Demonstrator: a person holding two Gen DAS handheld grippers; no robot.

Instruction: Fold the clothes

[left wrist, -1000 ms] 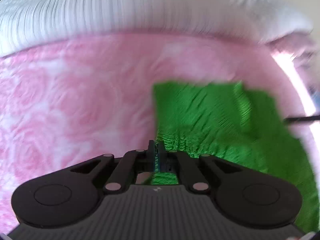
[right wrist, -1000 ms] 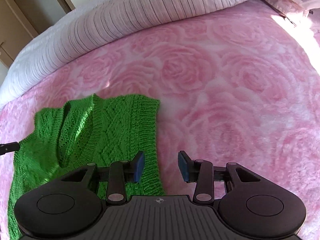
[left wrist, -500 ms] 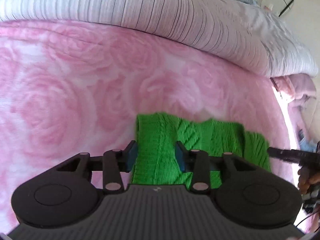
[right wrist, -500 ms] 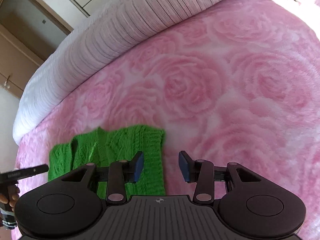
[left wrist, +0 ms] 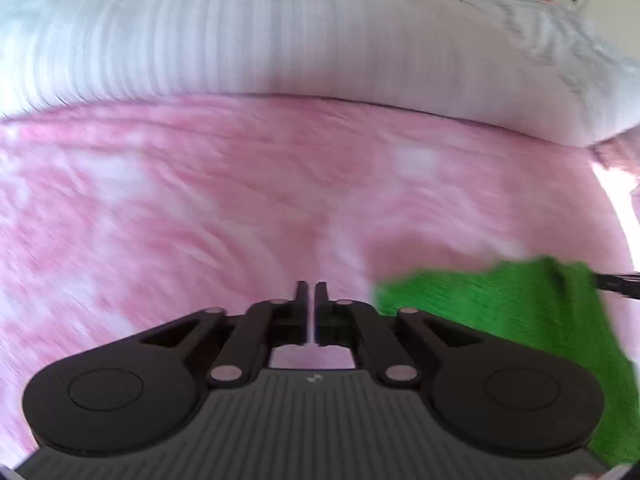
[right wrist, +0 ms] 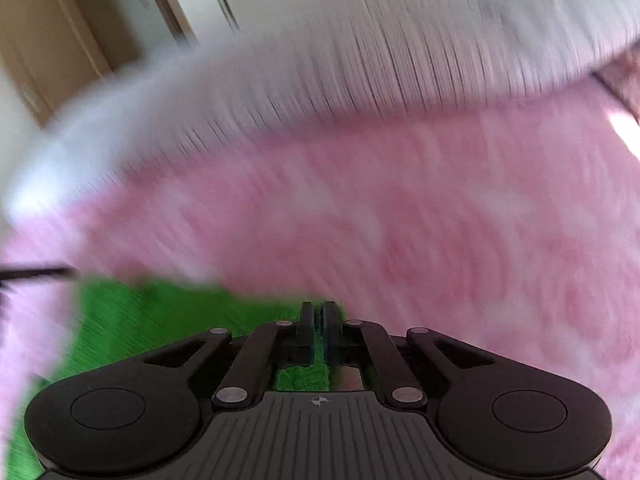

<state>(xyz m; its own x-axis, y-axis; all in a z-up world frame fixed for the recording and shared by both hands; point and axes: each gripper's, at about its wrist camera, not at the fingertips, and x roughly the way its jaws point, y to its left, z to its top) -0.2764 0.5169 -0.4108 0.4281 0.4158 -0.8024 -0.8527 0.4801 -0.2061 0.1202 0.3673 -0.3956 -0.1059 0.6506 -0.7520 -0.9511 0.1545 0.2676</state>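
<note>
A green knitted sweater lies on the pink rose blanket, at the lower right of the left wrist view. My left gripper is to its left over bare blanket. Its jaws are closing, only a thin slit remains, and nothing is between them. In the right wrist view the sweater fills the lower left. My right gripper is shut on its right edge, with green knit showing between the pads. Both views are blurred by motion. Each view shows a black tip of the other gripper at its edge.
A white striped duvet is piled along the far side of the bed, also seen in the right wrist view. A wooden wardrobe stands beyond it at the upper left. Pink blanket spreads to the right of the sweater.
My left gripper let go of the sweater, opened, slid left off it and closed almost fully on nothing. My right gripper moved onto the sweater's right edge and shut on it.
</note>
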